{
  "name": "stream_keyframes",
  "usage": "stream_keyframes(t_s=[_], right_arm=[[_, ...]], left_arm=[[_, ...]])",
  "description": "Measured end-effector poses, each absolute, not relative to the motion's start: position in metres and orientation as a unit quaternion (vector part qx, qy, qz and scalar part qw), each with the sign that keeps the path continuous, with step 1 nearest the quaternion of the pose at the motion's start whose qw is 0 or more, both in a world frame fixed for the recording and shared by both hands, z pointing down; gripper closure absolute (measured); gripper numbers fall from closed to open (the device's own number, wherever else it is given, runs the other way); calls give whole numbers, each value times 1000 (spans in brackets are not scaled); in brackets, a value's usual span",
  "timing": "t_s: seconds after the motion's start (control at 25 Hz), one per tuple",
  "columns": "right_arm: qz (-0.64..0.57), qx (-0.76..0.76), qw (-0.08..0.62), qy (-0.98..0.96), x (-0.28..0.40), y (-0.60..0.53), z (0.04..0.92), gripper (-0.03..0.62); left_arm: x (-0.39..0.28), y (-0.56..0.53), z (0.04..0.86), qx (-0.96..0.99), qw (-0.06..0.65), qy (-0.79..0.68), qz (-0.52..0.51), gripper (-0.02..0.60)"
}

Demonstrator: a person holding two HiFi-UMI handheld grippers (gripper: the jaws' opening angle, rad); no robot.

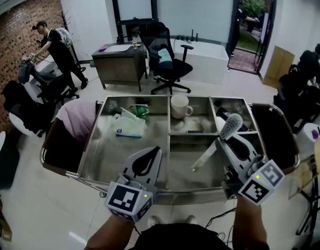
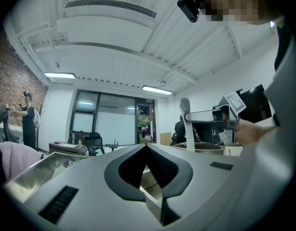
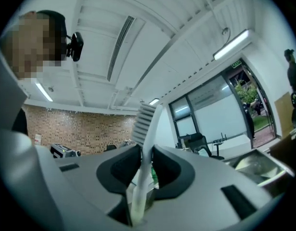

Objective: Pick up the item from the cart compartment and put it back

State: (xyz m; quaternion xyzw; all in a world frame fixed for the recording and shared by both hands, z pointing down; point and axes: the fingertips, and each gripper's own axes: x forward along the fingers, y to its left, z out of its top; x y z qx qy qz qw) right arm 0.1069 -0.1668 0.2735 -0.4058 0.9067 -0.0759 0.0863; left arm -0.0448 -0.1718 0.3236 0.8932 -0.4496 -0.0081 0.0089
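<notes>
My right gripper [image 1: 224, 144] is shut on a white long-handled brush [image 1: 231, 124] and holds it above the steel cart's [image 1: 170, 97] right compartments. The bristle head points up and away and the handle end slants down-left over the middle compartment. In the right gripper view the brush [image 3: 147, 124] stands clamped between both pads. My left gripper [image 1: 157, 150] hovers over the cart's front edge, shut with nothing in it. The left gripper view shows its tips [image 2: 147, 146] meeting, with the brush [image 2: 186, 117] upright off to the right.
A white mug [image 1: 179, 107] stands in the rear middle compartment. A plastic packet [image 1: 129, 124] lies in the large left bin. A pink cloth [image 1: 76, 116] drapes the left end and a black bag [image 1: 274, 134] hangs on the right. An office chair [image 1: 167, 61] and desk [image 1: 120, 61] stand beyond, with people further off.
</notes>
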Motion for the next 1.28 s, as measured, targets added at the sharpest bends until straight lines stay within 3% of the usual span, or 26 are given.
stream_keyframes(t_s=[0.4, 1.28], right_arm=[[-56, -438, 39, 896, 126, -142, 301, 497], [-56, -440, 17, 896, 126, -139, 308, 497]], left_arm=[[-46, -173, 318, 890, -4, -455, -11, 581], [-43, -174, 320, 890, 3, -456, -9, 581]])
